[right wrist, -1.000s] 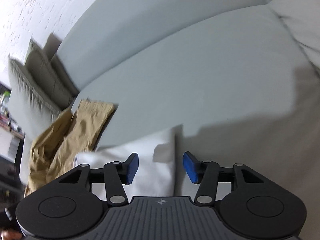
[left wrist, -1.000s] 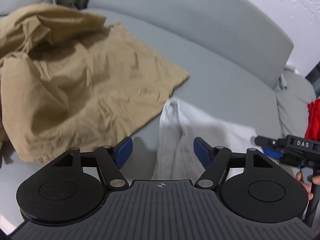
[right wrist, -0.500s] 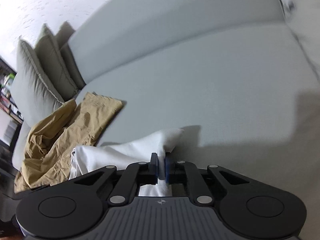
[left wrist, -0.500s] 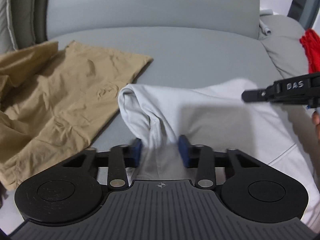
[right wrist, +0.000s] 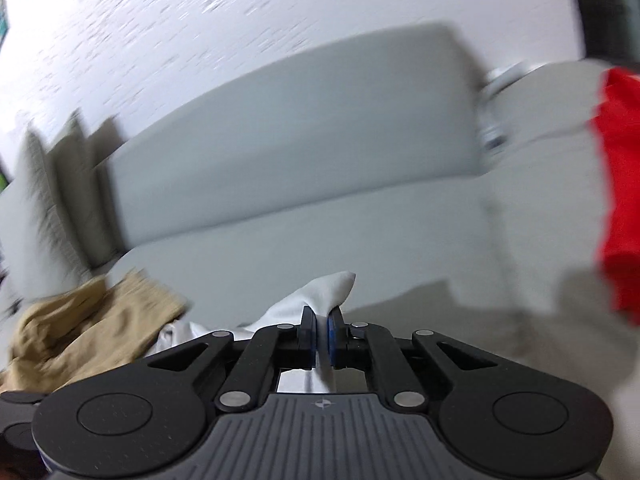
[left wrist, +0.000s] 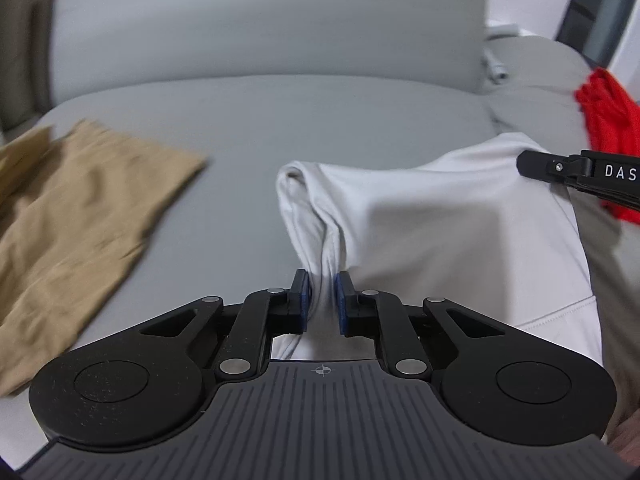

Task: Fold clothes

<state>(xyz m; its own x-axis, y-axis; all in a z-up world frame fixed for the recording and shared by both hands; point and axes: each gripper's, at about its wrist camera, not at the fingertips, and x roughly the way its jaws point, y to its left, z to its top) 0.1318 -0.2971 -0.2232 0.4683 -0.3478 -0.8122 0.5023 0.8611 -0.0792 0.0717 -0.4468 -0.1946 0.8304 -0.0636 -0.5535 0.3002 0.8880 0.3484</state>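
Note:
A white garment (left wrist: 440,220) lies across the grey sofa seat (left wrist: 260,120), stretched between my two grippers. My left gripper (left wrist: 321,280) has a bunched fold of it between its blue pads, and its jaws are still closing on the cloth. My right gripper (right wrist: 321,318) is shut on a white corner (right wrist: 328,286) that pokes up past its fingertips, lifted off the seat. In the left wrist view the right gripper's black body (left wrist: 580,172) shows at the right edge, over the garment's far end.
Tan trousers (left wrist: 80,216) lie crumpled on the seat to the left, also visible as a tan heap (right wrist: 88,328). A red garment (left wrist: 612,128) rests on the right armrest (right wrist: 540,140). Sofa backrest (left wrist: 260,28) and cushions stand behind.
Both grippers closed onto the white garment, the right first. The right one has lifted its corner and tilted up; the left moved right with its fold, away from the tan trousers.

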